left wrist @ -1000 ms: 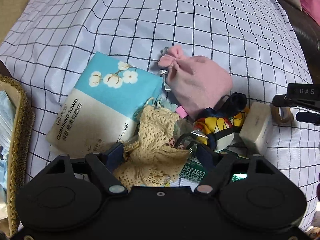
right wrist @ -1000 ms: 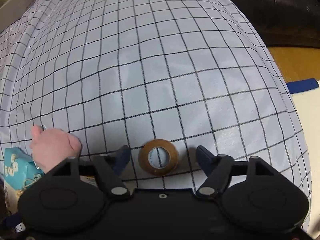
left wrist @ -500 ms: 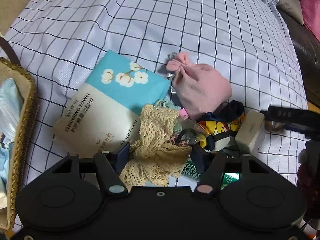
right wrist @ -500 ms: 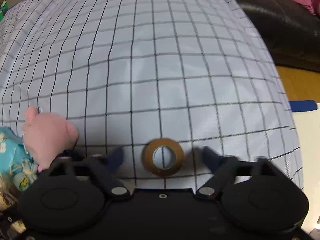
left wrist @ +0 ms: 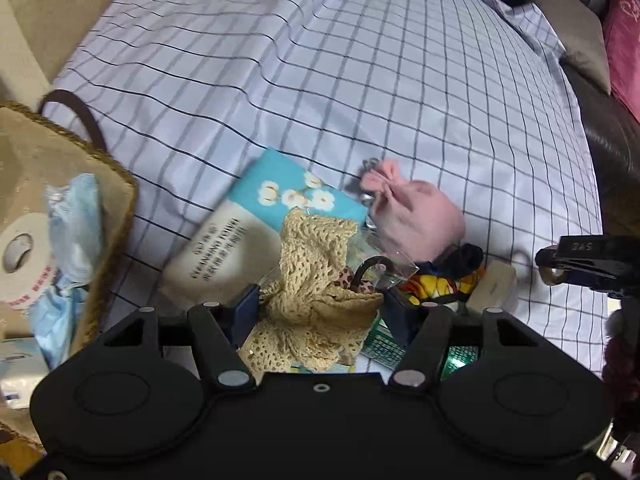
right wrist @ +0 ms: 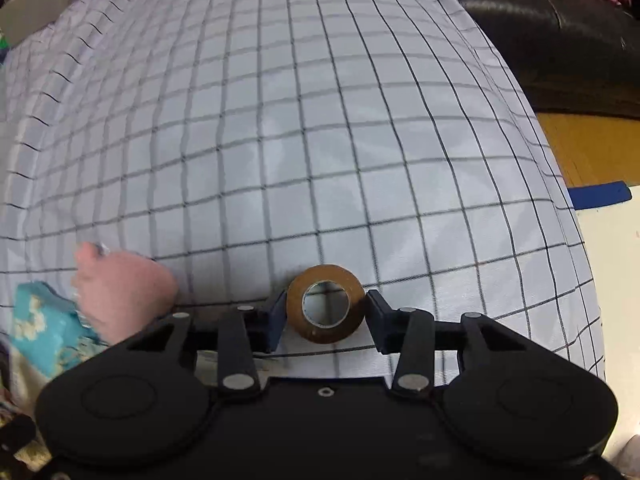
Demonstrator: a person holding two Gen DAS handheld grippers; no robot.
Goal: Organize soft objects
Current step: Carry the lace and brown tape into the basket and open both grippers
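My left gripper [left wrist: 322,306] is shut on a beige crocheted cloth [left wrist: 316,276] and holds it above the pile. Under it lie a blue-and-cream cleansing towel pack [left wrist: 256,216], a pink drawstring pouch [left wrist: 416,216] and a yellow, red and navy fabric item [left wrist: 444,284]. My right gripper [right wrist: 326,318] has closed around a brown tape roll [right wrist: 325,303] on the checked sheet; its fingers [right wrist: 276,318] sit at the roll's sides. The right gripper also shows in the left wrist view [left wrist: 588,264]. The pouch [right wrist: 124,292] and the pack [right wrist: 44,320] show at the left of the right wrist view.
A woven basket [left wrist: 116,216] at the left holds a white tape roll [left wrist: 24,256] and light blue soft items [left wrist: 76,216]. A white block [left wrist: 492,286] and green packets [left wrist: 380,344] lie in the pile. A dark sofa [right wrist: 540,40] borders the checked sheet [right wrist: 280,140].
My left gripper has lifted the crocheted cloth and drawn back toward the basket. My right gripper's fingers have narrowed from wide open onto the brown tape roll.
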